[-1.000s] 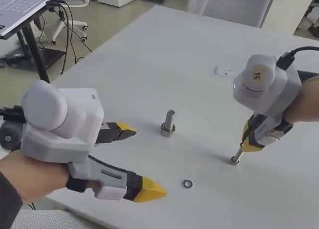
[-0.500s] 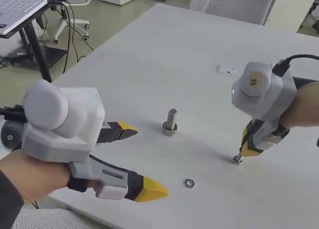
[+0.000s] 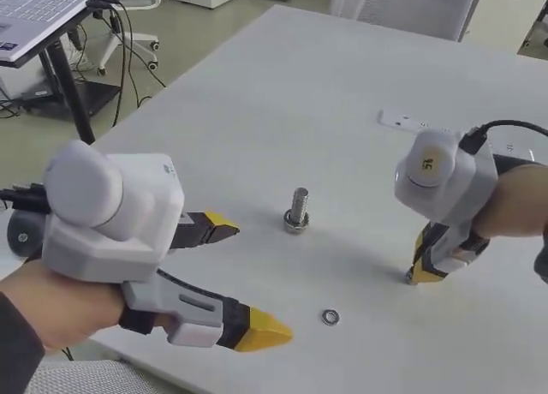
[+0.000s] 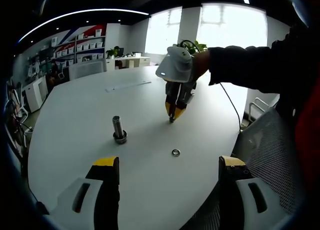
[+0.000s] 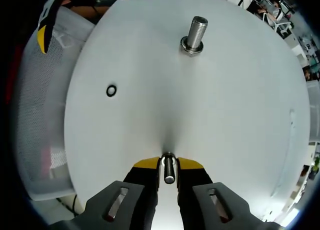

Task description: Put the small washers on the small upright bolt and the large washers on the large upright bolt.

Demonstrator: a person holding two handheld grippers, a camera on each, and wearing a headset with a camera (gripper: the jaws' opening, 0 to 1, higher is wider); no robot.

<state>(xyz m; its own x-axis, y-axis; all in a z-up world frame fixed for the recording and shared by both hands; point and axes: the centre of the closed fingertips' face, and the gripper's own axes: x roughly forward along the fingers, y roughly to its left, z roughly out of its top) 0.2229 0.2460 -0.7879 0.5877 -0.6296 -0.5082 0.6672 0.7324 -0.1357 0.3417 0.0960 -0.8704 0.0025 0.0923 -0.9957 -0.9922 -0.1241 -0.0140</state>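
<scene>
small washer [image 3: 330,317] lies flat and alone on the white table [image 3: 342,111], near the front edge, between the two grippers and touching neither. in the left gripper view it [image 4: 175,152] sits just ahead of the wide gap between that gripper's jaws, and in the right gripper view it [image 5: 111,90] is off to the left.

large bolt [image 3: 298,211] stands upright farther back on the table, well apart from the washer. a ring sits round its foot; it may be a washer or the bolt's own head, i cannot tell which.

left gripper [image 3: 250,280] is held over the near edge of the table, its jaws spread wide and holding nothing.

right gripper [image 3: 425,272] points steeply down with its yellow tips at the tabletop. its jaws are drawn in narrow around the small bolt [image 5: 168,168], which stands between the tips with its top toward the camera.
</scene>
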